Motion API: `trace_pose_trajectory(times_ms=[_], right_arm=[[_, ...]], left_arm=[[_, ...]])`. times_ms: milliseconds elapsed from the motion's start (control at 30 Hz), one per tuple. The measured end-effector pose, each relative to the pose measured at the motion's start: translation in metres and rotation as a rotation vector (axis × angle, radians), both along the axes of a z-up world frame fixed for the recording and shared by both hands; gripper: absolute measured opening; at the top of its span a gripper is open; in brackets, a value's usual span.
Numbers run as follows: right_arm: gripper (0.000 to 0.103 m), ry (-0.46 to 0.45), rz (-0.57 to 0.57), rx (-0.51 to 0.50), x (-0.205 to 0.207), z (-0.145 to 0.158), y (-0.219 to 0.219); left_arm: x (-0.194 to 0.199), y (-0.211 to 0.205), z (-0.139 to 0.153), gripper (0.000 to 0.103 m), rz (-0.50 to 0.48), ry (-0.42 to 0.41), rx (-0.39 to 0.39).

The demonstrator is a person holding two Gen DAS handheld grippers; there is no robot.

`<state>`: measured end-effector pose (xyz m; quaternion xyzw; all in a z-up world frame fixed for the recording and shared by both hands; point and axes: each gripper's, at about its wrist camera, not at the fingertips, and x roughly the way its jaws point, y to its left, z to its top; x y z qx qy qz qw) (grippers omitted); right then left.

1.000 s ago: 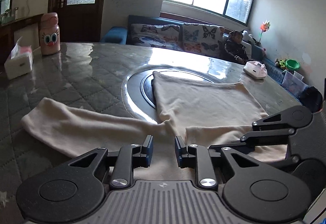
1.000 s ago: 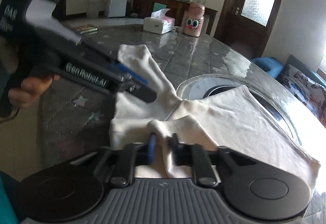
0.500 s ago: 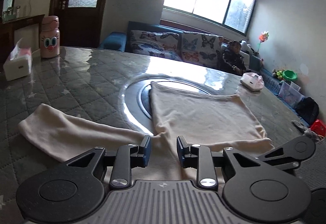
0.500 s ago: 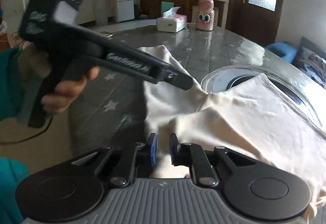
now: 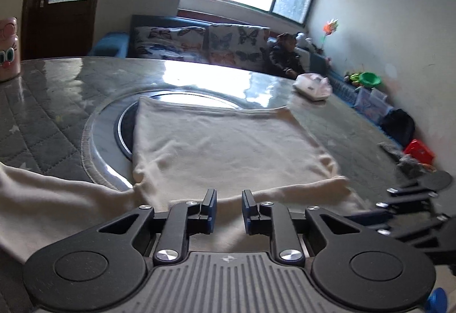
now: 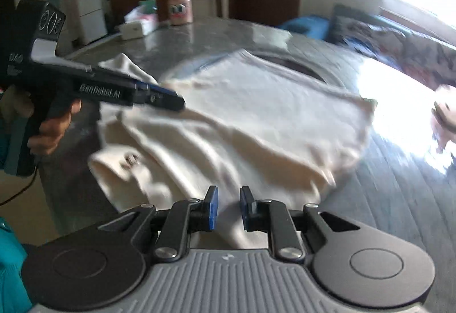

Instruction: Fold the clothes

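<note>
A cream long-sleeved garment [image 5: 222,147] lies spread on the grey quilted table [image 5: 42,113], one sleeve [image 5: 51,199] stretched to the left and the other folded across its near edge. My left gripper [image 5: 227,209] is open and empty just above the near hem. The garment [image 6: 256,125] also shows in the right wrist view, blurred. My right gripper [image 6: 228,206] is open and empty over the garment's near corner. The left gripper [image 6: 171,99] shows there from the side, above the garment's left part.
A round metal inset [image 5: 114,125] sits in the table under the garment. A pink cartoon bottle [image 6: 179,5] and a tissue box [image 6: 136,26] stand at the far left; a white pouch [image 5: 313,83] lies far right. A sofa [image 5: 199,42] stands behind.
My right gripper has let go of the garment fold and opened, then swung right. My left gripper has opened slightly wider and turned right. One sleeve now lies folded over the near edge.
</note>
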<state>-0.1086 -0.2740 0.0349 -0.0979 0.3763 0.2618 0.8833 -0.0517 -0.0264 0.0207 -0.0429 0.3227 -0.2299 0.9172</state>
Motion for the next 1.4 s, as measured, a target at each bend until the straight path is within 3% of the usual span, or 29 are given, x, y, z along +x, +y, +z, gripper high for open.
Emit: trace_pose_trajectory(times_ms=[100, 200, 333, 400, 500, 733, 933, 1200, 1300, 1400], right_arm=[[0.016, -0.020, -0.001, -0.008, -0.009, -0.005, -0.011], [0.016, -0.021, 0.016, -0.026, -0.012, -0.002, -0.010], [0.021, -0.027, 0.011, -0.012, -0.003, 0.005, -0.009], [0.024, -0.044, 0.004, -0.003, 0.001, 0.008, -0.006], [0.030, -0.058, 0.008, 0.013, 0.006, 0.012, 0.000], [0.036, -0.067, 0.041, 0.020, 0.009, 0.013, 0.016], [0.039, -0.068, 0.046, 0.015, 0.006, 0.013, 0.021], [0.040, -0.066, 0.026, 0.022, 0.002, 0.013, 0.016], [0.040, -0.071, 0.014, 0.025, 0.000, 0.013, 0.013], [0.040, -0.079, 0.005, 0.036, -0.003, 0.016, 0.010]], left_arm=[[0.005, 0.002, -0.009, 0.015, 0.023, 0.007, 0.041], [0.001, 0.008, -0.007, 0.015, 0.023, 0.007, 0.029], [-0.012, 0.026, 0.004, 0.017, 0.072, -0.018, 0.013], [-0.016, 0.038, 0.007, 0.023, 0.123, -0.023, 0.021], [-0.019, 0.067, 0.011, 0.032, 0.243, -0.028, 0.040], [-0.012, 0.138, 0.014, 0.032, 0.590, -0.045, 0.104], [0.006, 0.174, 0.005, 0.032, 0.793, -0.011, 0.145], [0.020, 0.190, -0.006, 0.029, 0.852, 0.034, 0.079], [0.021, 0.190, -0.008, 0.012, 0.857, 0.025, 0.095], [0.017, 0.189, -0.002, 0.006, 0.844, 0.011, 0.054]])
